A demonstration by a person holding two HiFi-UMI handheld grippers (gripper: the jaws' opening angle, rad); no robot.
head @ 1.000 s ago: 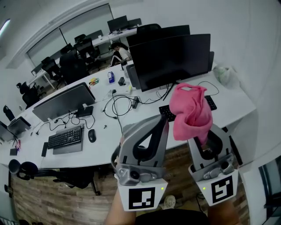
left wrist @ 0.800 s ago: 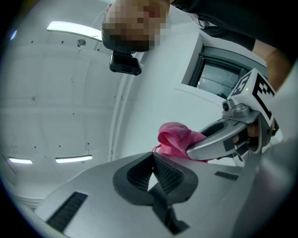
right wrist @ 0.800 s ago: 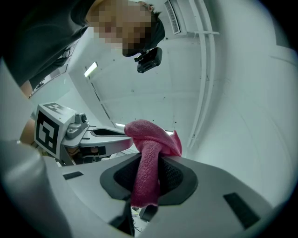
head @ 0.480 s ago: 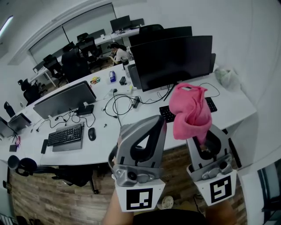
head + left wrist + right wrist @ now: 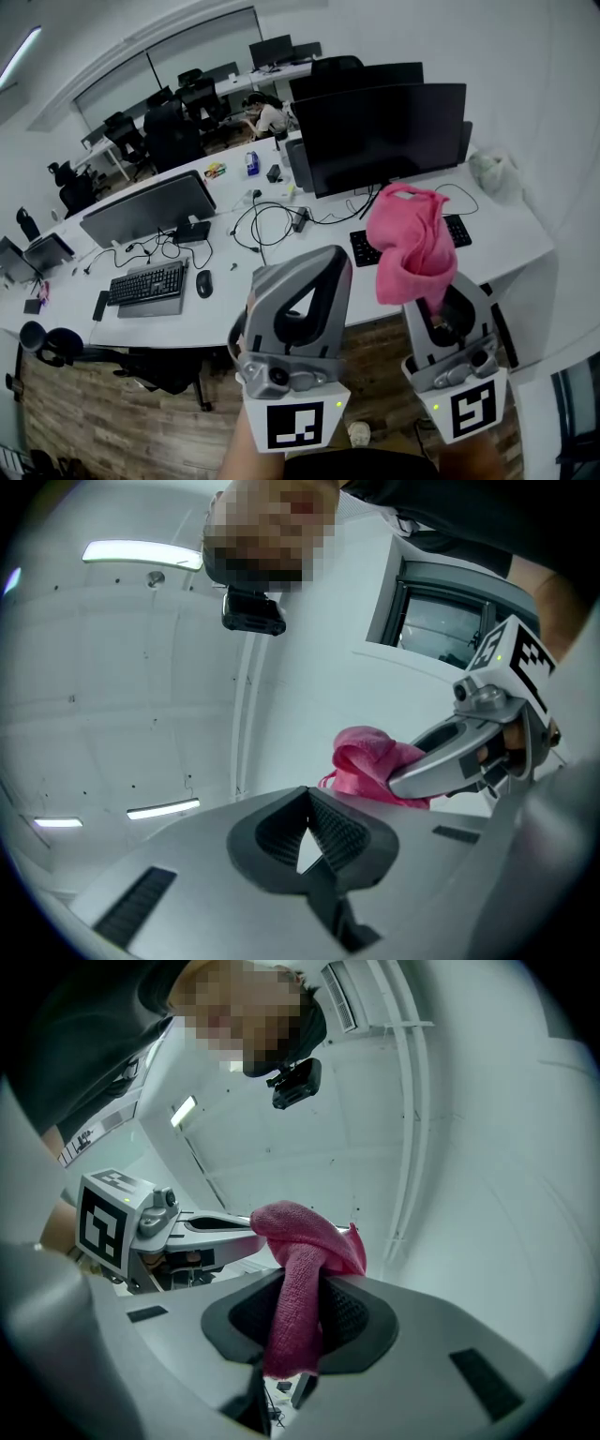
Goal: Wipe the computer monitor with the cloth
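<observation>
Head view: right claw (image 5: 439, 302) still clamps pink cloth (image 5: 411, 246); left claw (image 5: 333, 267) closed, empty; monitor (image 5: 380, 136) seemingly shifted slightly rightward.

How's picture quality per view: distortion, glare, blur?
Head view: barrel distortion bows the desk; light is even, the picture sharp, no glare on the monitor. Left gripper view: heavy fisheye, black corners, ceiling light blown out. Right gripper view: same dark corners, cloth crisp enough to show its weave.

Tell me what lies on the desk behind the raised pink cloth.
A black keyboard shows at both sides of the pink cloth; its middle is covered.
</observation>
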